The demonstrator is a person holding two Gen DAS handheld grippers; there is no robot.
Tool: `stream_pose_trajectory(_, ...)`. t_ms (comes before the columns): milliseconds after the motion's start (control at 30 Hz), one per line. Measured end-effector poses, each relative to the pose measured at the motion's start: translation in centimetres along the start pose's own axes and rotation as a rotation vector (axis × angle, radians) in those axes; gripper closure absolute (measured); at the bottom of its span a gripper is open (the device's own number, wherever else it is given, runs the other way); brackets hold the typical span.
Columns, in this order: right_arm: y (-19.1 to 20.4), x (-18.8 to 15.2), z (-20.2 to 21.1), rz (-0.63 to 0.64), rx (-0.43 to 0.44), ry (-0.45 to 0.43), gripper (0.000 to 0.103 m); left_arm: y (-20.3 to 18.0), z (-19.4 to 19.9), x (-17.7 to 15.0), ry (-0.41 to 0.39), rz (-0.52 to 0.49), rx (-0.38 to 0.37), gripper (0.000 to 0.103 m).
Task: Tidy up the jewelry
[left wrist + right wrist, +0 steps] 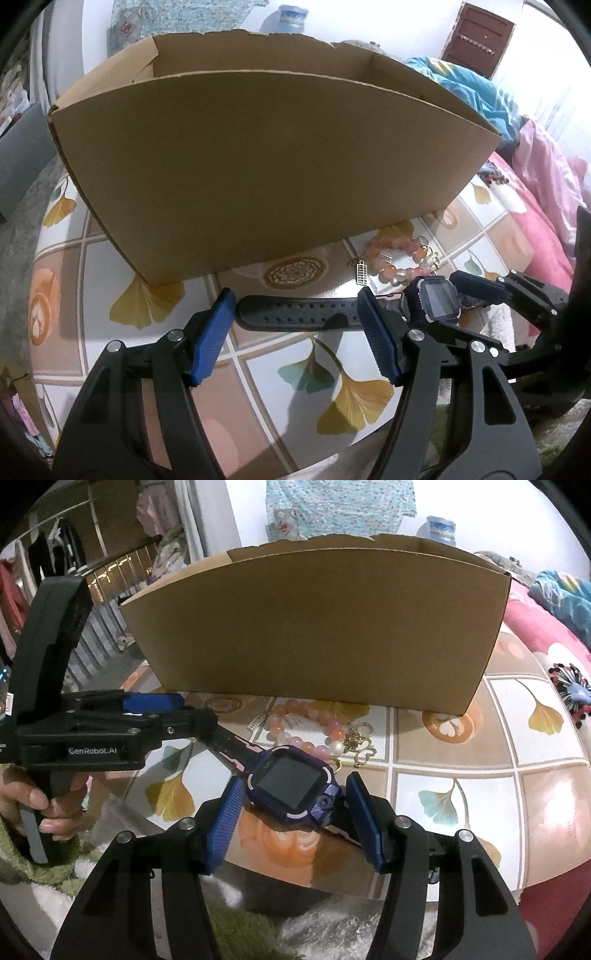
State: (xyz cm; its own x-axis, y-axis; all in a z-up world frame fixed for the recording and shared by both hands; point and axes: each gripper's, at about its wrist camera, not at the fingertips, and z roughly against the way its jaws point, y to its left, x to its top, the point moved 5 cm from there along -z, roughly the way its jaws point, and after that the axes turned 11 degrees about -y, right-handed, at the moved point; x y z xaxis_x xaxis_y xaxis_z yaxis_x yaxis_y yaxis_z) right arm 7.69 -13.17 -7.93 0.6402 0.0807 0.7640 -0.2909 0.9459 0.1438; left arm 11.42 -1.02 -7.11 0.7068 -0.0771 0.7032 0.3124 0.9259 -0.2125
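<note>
Jewelry waits on a glossy tabletop [461, 786] printed with ginkgo leaves and pale squares, just in front of a plain cardboard box [258, 147] whose top edge is torn and open. At far left in the right wrist view, a person's hand [40, 805] grips the handle of the left gripper [295, 314], a detail the left wrist view cannot show. That gripper's ribbed blue pads [212, 339] stand apart on either side of the watch's black perforated strap, the left pad at the strap's tip; whether they press it cannot be told. The watch [291, 782], purple with a square dark face and pink trim, lies flat with its body between the right gripper's [295, 812] pads, which sit close at each side; contact is unclear. Just beyond it curls a bracelet [306, 731] of round peach and pearl-white beads with small metal charms. Only the left wrist view looks down into the box's far corner. To the right the table runs bare to its rounded edge, where pink bedding [546, 635] begins.
</note>
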Motion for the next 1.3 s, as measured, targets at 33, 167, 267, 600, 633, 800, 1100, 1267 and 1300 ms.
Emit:
stream_pose_trajectory(33, -0.1, 0.0, 0.0, -0.005, 0.002, 0.000, 0.046, 0.0, 0.0, 0.0, 0.001, 0.003, 0.001, 0.038)
stream_pose_trajectory(167, -0.1, 0.1, -0.2, -0.015, 0.006, 0.000, 0.046, 0.0, 0.0, 0.0, -0.001, 0.004, 0.010, 0.038)
stream_pose_trajectory(267, -0.1, 0.0, -0.2, -0.019, 0.002, -0.005, 0.046, -0.1, -0.2, 0.1, 0.005, -0.007, 0.026, 0.038)
stream_pose_trajectory(600, -0.2, -0.1, -0.1, -0.039, 0.009, -0.024, 0.046, -0.7, -0.8, 0.6, 0.023, -0.018, 0.068, 0.038)
stream_pose_trajectory(633, -0.2, -0.1, -0.1, -0.037, 0.010, -0.024, 0.046, -0.8, -0.8, 0.6, 0.021, -0.014, 0.071, 0.038)
stream_pose_trajectory(800, -0.2, 0.0, 0.0, -0.033, 0.009, -0.028, 0.046, -1.1, -1.0, 0.6, 0.012, 0.001, 0.083, 0.037)
stream_pose_trajectory(1100, -0.3, -0.1, 0.0, -0.030, 0.010, -0.031, 0.046, -1.0, -0.9, 0.4, 0.001, 0.013, 0.081, 0.036)
stream_pose_trajectory(1267, -0.3, 0.0, -0.2, -0.011, 0.009, -0.023, 0.046, -1.3, -1.0, 0.3, 0.007, 0.011, 0.078, 0.032)
stream_pose_trajectory(1300, -0.2, 0.0, -0.2, -0.003, 0.009, -0.022, 0.046, -1.3, -0.9, 0.4, 0.009, 0.008, 0.079, 0.032)
